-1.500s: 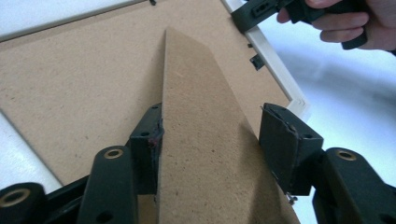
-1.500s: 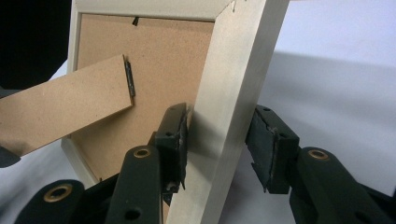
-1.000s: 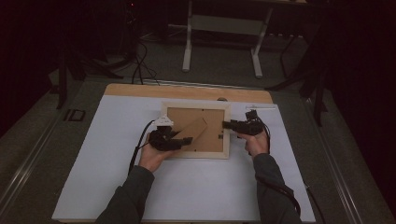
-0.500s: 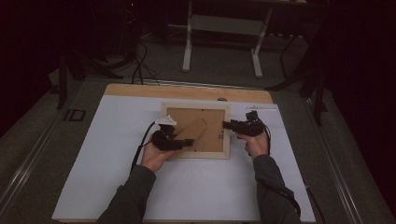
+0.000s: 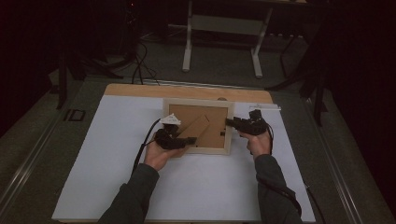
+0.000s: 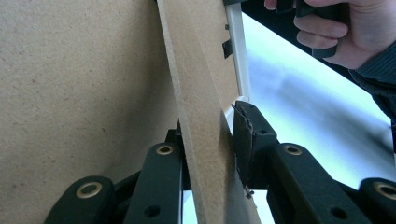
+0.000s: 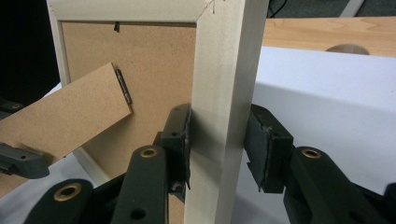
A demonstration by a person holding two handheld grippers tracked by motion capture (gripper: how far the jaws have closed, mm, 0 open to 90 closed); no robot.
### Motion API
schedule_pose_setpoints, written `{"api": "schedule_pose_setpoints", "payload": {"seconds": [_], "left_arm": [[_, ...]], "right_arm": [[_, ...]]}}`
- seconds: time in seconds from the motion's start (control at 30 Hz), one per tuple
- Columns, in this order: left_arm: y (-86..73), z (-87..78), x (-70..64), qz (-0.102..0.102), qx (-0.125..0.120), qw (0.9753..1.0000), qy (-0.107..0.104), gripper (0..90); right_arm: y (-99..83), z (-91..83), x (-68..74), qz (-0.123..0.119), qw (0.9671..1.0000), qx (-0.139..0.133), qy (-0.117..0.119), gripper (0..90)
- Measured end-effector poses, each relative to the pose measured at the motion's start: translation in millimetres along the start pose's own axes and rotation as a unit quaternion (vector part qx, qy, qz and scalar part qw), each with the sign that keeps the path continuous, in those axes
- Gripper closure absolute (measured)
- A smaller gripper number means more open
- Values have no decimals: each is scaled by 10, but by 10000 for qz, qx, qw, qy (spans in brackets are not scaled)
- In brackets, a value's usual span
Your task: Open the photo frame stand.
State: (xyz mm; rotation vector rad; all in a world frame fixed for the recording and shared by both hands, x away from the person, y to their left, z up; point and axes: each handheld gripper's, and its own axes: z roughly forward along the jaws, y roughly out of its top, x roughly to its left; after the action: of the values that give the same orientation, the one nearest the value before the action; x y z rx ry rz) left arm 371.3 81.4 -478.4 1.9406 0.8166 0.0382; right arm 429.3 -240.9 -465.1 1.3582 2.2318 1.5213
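A picture frame lies face down on the white worktop. The left gripper pinches its brown stand; the right gripper clamps the frame's right rail.

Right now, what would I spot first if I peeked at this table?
A wooden picture frame lying back-side up in the middle of the white table. The left gripper pinches its brown stand flap, and the right gripper clamps the frame's right edge.

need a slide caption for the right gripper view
Right gripper clamps the picture frame by its pale wooden side rail while its fibreboard easel stand swings out from the backing.
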Motion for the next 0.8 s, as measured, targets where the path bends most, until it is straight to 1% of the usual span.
{"api": "schedule_pose_setpoints", "payload": {"seconds": [0.1,0.2,0.23,0.47,0.63,0.8], "left_arm": [[22,10,-7,83,18,10000,19,755],[41,14,-9,121,24,9999,32,761],[60,24,-10,163,25,9998,67,764],[73,44,-1,187,-10,9998,93,778],[78,52,0,191,-47,9998,93,784],[88,55,7,214,-73,9997,138,794]], "right_arm": [[11,-26,11,-46,10000,-43,-44,623],[18,-45,22,-75,9999,-64,-82,624],[25,-61,29,-123,9998,-111,-120,625],[48,-88,49,-217,9994,-162,-208,626],[54,-89,54,-233,9993,-202,-235,625],[74,-86,70,-259,9990,-241,-258,623]]}}
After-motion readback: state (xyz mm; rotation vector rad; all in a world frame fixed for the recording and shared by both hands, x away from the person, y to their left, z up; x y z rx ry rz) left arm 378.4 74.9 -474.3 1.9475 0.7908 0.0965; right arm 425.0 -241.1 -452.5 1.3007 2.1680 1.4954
